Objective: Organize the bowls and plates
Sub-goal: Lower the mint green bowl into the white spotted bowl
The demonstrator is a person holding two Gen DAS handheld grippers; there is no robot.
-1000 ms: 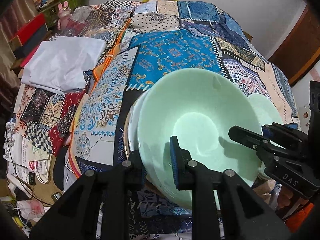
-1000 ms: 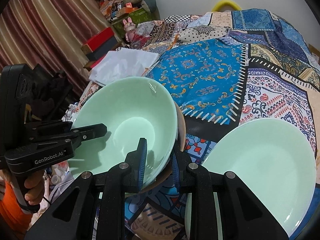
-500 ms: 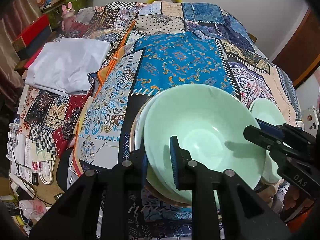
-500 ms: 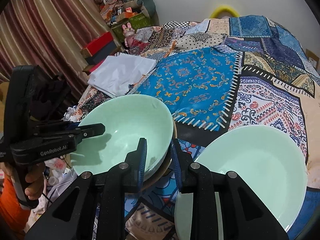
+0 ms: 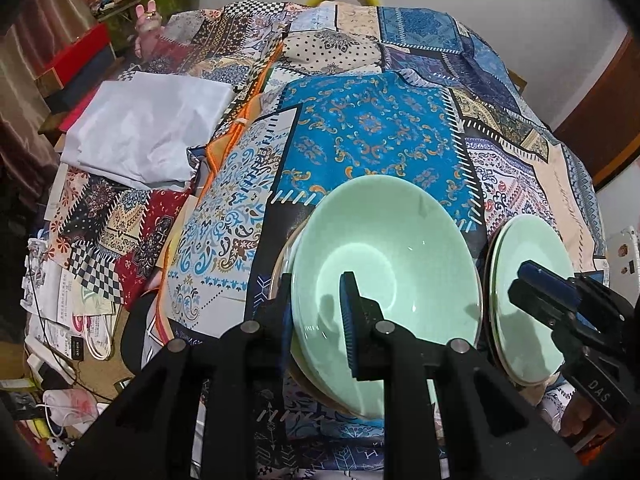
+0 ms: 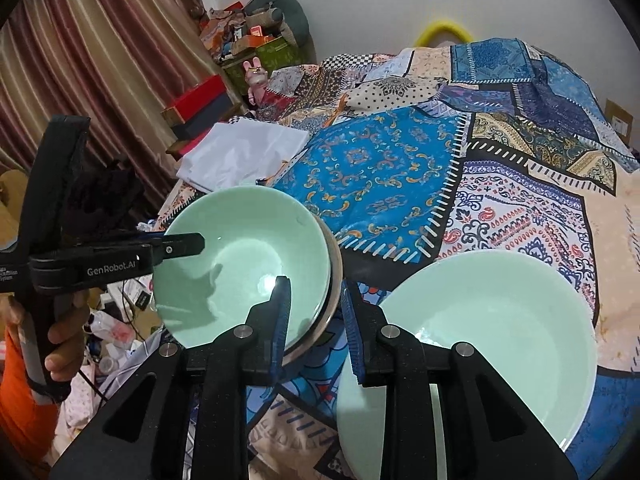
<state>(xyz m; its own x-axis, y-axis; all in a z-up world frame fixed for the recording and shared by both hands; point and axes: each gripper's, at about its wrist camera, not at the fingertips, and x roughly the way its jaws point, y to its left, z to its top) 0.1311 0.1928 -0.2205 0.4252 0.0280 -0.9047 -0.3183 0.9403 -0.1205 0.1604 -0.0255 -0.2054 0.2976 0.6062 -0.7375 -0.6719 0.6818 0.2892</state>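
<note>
Left wrist: white cloth [image 5: 148,132] on patchwork quilt [image 5: 368,140], beyond bowls [image 5: 384,264]

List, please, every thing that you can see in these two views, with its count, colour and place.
patchwork cloth: one, many colours, covers the whole surface
green bowl: one, pale green, on top of a stack at the near edge
dishes under it: count unclear, pale and tan rims, below the bowl
green plate: at least one, pale green, right of the stack
white cloth: one, white, folded, far left
rabbit toy: one, pink, far left corner
left gripper: black, shut on the bowl's rim
right gripper: black, shut, empty, between stack and plate
hand: one, holds the left gripper's handle
</note>
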